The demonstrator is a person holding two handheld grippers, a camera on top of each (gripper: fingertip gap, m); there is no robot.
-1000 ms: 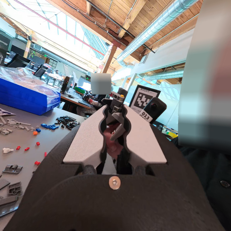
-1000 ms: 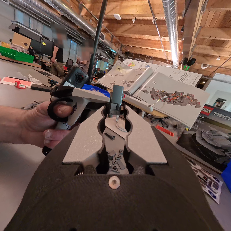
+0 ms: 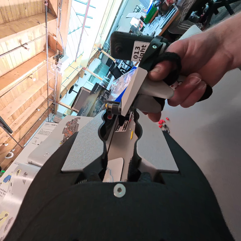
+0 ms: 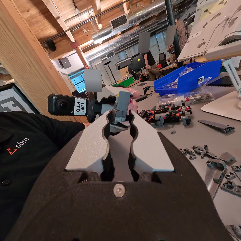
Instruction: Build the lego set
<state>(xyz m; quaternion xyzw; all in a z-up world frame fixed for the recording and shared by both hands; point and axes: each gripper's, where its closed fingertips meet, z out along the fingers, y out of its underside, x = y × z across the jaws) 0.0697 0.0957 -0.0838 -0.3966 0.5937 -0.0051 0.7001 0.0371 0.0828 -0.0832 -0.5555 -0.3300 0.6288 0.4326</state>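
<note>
My right gripper is shut on the lower end of a small grey brick assembly with a yellow pin and a red pin, held in the air above the grey table. In the left wrist view the same assembly lies crosswise between my left gripper's fingertips. The left gripper is open; its left fingertip is right beside the pinned end. The right gripper's white finger hides the other end. A hand holds the right gripper.
An open instruction book on a stand is at the right, with a blue bin and parts bags beyond. A partly built model, a dark panel and loose grey pieces lie on the table. Red pins lie nearby. The tips of both grippers are at nearly the same place.
Both grippers have turned. The left gripper, earlier shut on the assembly, let go and opened wide, and now spans it with a narrower gap. The right gripper kept its hold.
</note>
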